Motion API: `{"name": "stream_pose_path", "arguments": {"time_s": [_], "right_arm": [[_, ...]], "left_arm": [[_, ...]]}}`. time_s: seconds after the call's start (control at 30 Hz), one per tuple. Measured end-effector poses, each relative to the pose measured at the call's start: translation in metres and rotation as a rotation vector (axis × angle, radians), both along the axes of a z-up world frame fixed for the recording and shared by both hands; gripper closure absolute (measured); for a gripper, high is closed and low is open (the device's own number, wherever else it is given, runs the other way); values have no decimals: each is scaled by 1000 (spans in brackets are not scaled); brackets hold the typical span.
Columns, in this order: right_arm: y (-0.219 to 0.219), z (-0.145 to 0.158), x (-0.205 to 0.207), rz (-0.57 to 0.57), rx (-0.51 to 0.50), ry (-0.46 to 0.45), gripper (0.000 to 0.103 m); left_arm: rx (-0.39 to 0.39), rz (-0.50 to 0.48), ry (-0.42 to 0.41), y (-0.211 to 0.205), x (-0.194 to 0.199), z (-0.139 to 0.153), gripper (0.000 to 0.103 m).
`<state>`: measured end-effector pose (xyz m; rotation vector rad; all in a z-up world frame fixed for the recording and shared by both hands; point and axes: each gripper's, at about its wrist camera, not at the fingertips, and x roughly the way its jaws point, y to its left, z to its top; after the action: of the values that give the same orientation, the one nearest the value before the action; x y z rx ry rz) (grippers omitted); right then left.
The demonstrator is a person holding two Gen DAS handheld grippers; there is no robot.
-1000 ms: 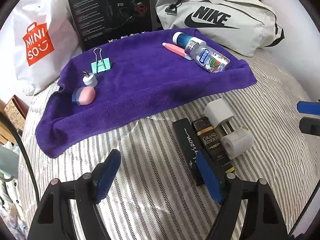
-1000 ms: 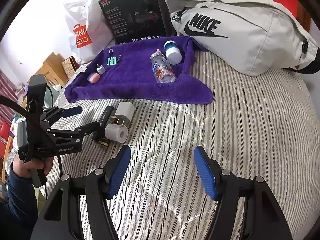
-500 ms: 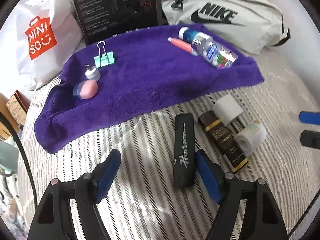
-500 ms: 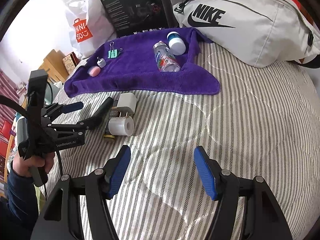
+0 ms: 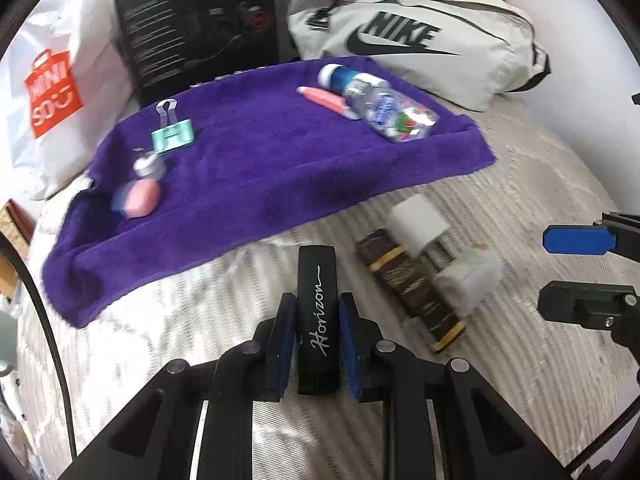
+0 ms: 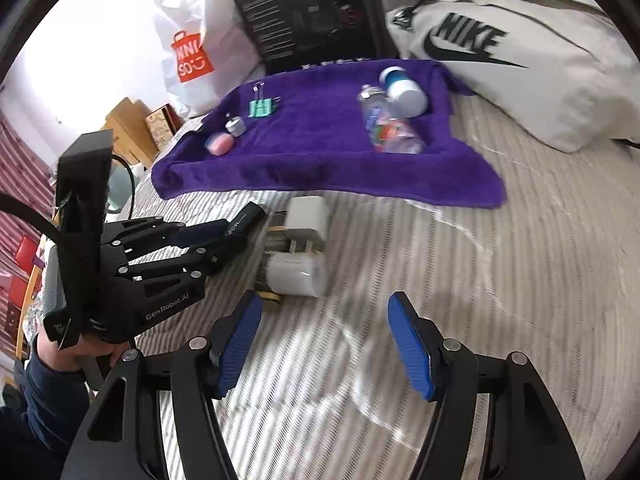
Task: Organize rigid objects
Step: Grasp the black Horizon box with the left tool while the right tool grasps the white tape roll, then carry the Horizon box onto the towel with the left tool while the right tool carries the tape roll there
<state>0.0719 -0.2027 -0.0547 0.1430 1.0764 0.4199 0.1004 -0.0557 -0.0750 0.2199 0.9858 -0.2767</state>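
Left tongs [image 5: 318, 334] are clenched on the black box [image 5: 319, 304], pads [image 5: 349, 340] flat on both long sides, box pointing straight ahead out of the jaws. Right tongs [image 6: 324, 344] are spread wide, nothing between them, hovering over bare striped bedding [image 6: 500, 280].

Step in hand, as I judge it: pickup of the black box, one of the loose items not yet on the purple towel [image 5: 280, 168]. Cannot tell if the box has cleared the bed.

Ahead of your left tongs lies the towel, with a green clip [image 5: 173, 138], a pink eraser [image 5: 138, 200] and a small silver cap [image 5: 149, 166] to the front left, and a bottle [image 5: 388, 110] with a pink pen [image 5: 326, 98] to the front right. Just right of the left tongs: brown box [image 5: 412, 292], white charger [image 5: 418, 220], white roll [image 5: 468, 282], all bunched close.

Next move likely calls for a lift and a carry forward to the open middle of the towel, well clear of the clip and bottle. Keep the box level. Your right tongs sit just behind the white roll, ready for it.
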Motion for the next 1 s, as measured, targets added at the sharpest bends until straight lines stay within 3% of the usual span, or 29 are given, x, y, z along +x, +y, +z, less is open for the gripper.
{"name": "stream_pose_path", "arguments": {"time_s": [0.27,0.33,0.37,0.4,0.73,1.0], "right_arm": [[35,-18,17,32,-60,5,43],[39,-20,20,26,-83,-5,56],[38,-20,21,24,-75,-7,68],[38,-20,22,23,-64,-6,69],[20,-10,16,41,-200,-6,69],[15,-25,11,0,-293,-6,69]], "left_arm": [[-35,83,17,48,-6,0,82],[-48,89,16,52,-7,0,82],[-46,92,15,52,-8,0,82],[-40,92,10,51,-9,0,82],[-61,99,-5,58,-16,0,82],[-63,119,-10,57,-15,-1,81]]}}
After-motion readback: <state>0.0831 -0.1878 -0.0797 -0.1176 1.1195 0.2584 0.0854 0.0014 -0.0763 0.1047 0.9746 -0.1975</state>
